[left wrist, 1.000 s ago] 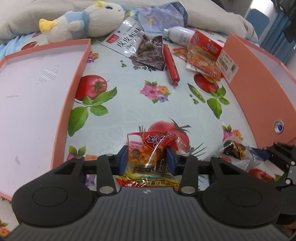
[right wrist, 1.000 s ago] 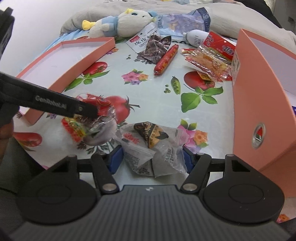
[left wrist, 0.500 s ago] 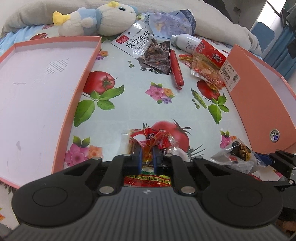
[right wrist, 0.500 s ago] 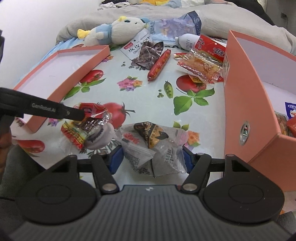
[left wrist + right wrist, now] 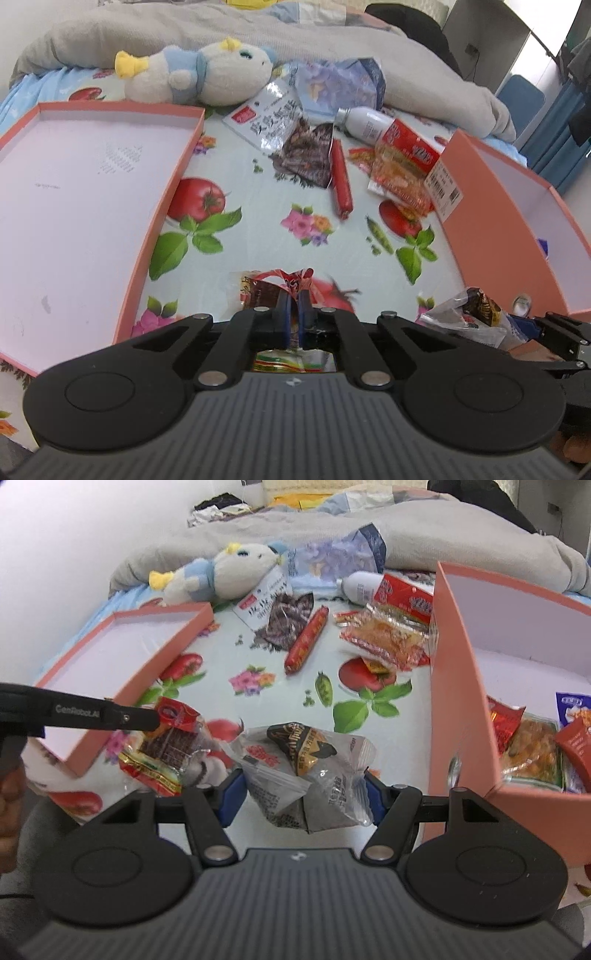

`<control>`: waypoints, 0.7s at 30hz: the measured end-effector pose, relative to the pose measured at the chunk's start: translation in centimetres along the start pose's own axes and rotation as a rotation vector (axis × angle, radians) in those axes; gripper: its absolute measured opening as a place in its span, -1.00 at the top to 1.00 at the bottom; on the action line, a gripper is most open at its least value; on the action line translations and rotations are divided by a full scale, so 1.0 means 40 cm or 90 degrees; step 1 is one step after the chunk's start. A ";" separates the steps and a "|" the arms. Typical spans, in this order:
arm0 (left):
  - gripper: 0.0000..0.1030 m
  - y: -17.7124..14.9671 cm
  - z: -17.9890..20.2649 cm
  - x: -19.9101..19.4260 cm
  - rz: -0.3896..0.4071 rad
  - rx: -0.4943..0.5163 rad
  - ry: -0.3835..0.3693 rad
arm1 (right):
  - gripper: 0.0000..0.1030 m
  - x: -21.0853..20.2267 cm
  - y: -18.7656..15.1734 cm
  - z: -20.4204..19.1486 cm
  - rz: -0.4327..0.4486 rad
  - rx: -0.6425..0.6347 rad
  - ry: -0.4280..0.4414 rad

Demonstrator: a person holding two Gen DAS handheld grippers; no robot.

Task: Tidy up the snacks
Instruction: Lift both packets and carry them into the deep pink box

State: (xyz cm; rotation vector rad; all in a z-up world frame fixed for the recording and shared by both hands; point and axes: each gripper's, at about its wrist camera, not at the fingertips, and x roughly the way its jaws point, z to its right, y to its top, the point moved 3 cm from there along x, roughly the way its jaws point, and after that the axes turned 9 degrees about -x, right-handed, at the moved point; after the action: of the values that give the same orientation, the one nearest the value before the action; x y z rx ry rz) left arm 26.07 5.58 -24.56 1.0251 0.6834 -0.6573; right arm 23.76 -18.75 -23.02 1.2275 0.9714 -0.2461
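My left gripper point(image 5: 293, 314) is closing tight on a red snack packet point(image 5: 280, 284) with a dark filling, and its blue pads pinch the crumpled top. From the right wrist view, the left gripper point(image 5: 147, 718) holds that packet point(image 5: 166, 746) above the flowered cloth. My right gripper point(image 5: 301, 797) is shut on a clear grey packet point(image 5: 303, 760) with a black-and-gold label, which hangs between the pads. The left wrist view catches this packet point(image 5: 469, 314) at its lower right. A pink box point(image 5: 461, 686) on the right holds several snacks point(image 5: 532, 746). An empty pink tray point(image 5: 92, 206) lies on the left.
At the far side lie a red sausage point(image 5: 341, 181), a dark packet point(image 5: 306, 155), a white printed packet point(image 5: 269, 118), an orange snack pack point(image 5: 402, 173), a white bottle point(image 5: 365, 123) and a blue bag point(image 5: 340, 88). A plush toy point(image 5: 195, 74) lies against a grey blanket.
The left jaws closed from wide apart onto the red packet and lifted it. The right gripper rose with the grey packet still between its pads.
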 end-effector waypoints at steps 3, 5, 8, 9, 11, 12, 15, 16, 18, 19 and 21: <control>0.93 0.015 0.019 -0.021 0.014 0.002 -0.012 | -0.31 -0.018 0.017 0.003 0.013 0.004 0.003; 0.93 0.025 0.034 -0.035 0.023 0.006 -0.018 | -0.31 -0.030 0.029 0.006 0.022 0.009 0.005; 0.93 0.043 0.055 -0.056 0.036 0.008 -0.030 | -0.31 -0.049 0.049 0.008 0.036 0.006 0.001; 0.93 0.048 0.062 -0.063 0.039 0.009 -0.034 | -0.31 -0.056 0.055 0.010 0.041 0.005 -0.002; 0.93 0.062 0.076 -0.075 0.046 0.006 -0.042 | -0.31 -0.071 0.071 0.018 0.053 0.007 -0.003; 0.93 0.070 0.085 -0.081 0.048 0.006 -0.047 | -0.31 -0.078 0.080 0.026 0.058 0.009 -0.005; 0.93 0.095 0.113 -0.098 0.060 0.015 -0.058 | -0.31 -0.098 0.106 0.049 0.074 0.017 -0.017; 0.93 0.103 0.122 -0.102 0.063 0.017 -0.062 | -0.31 -0.103 0.116 0.057 0.078 0.018 -0.021; 0.93 0.120 0.145 -0.114 0.068 0.017 -0.074 | -0.31 -0.118 0.135 0.075 0.089 0.021 -0.029; 0.93 0.129 0.156 -0.119 0.071 0.019 -0.081 | -0.31 -0.126 0.144 0.085 0.095 0.024 -0.033; 0.93 0.146 0.182 -0.133 0.082 0.027 -0.090 | -0.31 -0.142 0.164 0.104 0.108 0.025 -0.045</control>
State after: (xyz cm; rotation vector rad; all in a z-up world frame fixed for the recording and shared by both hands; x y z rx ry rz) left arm 28.66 1.98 -14.77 1.0429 0.4786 -0.6278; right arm 26.59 -21.81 -14.34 1.3208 0.7995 -0.1744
